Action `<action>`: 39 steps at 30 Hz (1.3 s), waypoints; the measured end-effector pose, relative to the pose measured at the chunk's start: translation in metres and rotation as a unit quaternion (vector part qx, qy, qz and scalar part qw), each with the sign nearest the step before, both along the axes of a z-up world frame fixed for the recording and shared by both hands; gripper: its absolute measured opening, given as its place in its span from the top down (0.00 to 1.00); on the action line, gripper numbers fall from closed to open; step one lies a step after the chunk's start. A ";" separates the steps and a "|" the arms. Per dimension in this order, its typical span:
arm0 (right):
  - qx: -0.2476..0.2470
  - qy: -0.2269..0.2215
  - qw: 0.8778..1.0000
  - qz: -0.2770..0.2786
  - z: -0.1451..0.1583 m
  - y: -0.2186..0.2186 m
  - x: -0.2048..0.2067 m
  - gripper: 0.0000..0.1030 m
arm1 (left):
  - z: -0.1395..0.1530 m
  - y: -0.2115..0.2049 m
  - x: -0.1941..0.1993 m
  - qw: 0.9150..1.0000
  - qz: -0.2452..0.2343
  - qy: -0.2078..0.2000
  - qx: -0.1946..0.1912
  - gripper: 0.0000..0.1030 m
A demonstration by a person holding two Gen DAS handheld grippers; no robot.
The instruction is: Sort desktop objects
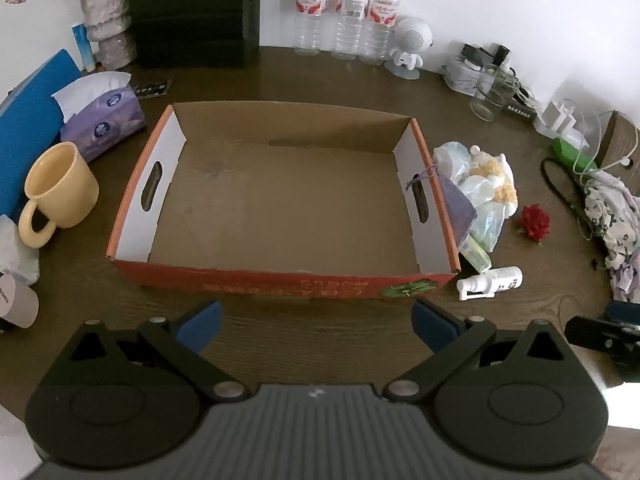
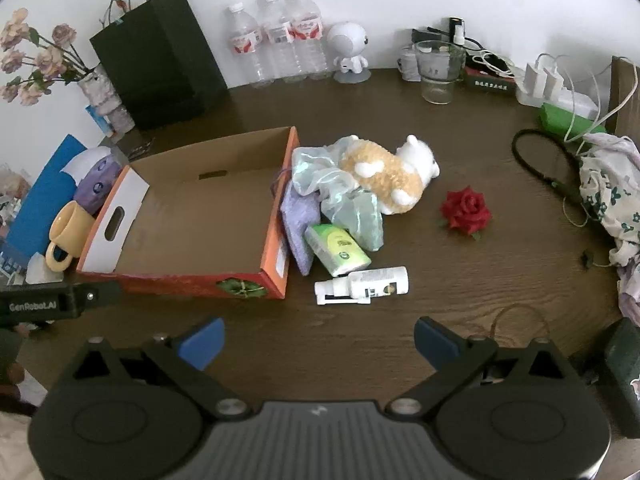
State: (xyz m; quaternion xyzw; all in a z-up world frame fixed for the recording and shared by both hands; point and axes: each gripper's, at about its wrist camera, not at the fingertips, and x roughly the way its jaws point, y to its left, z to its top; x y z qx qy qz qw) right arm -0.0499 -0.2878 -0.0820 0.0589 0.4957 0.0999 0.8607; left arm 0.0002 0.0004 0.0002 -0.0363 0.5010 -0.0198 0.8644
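Note:
An empty orange cardboard box (image 1: 280, 280) sits in the middle of the dark wooden table; it also shows in the right wrist view (image 2: 276, 248). Right of it lie a plush toy (image 2: 384, 176), a sheer pale-green cloth (image 2: 352, 208), a purple pouch (image 2: 298, 224), a green tissue pack (image 2: 338, 248), a white spray bottle (image 2: 364, 285) and a red rose (image 2: 466, 210). My left gripper (image 1: 316, 326) is open and empty in front of the box. My right gripper (image 2: 318, 342) is open and empty, just in front of the spray bottle.
A yellow mug (image 1: 56, 192) and a purple tissue pack (image 1: 100, 120) stand left of the box. Water bottles (image 1: 344, 20), a black bag (image 2: 160, 56), a flower vase (image 1: 104, 20), a glass (image 2: 438, 70), chargers and a floral cloth (image 2: 612, 200) line the back and right.

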 end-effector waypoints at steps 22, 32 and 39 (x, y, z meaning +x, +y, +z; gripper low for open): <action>-0.004 -0.002 1.000 -0.001 0.004 0.015 -0.005 0.00 | -0.005 0.011 -0.005 1.000 0.000 0.004 -0.020 0.00; -0.006 0.002 1.000 -0.004 0.004 0.016 -0.004 0.00 | -0.005 0.011 -0.004 1.000 -0.006 0.006 -0.024 0.00; -0.007 0.004 1.000 -0.003 0.004 0.017 -0.003 0.00 | -0.005 0.011 0.000 1.000 -0.008 0.007 -0.024 0.00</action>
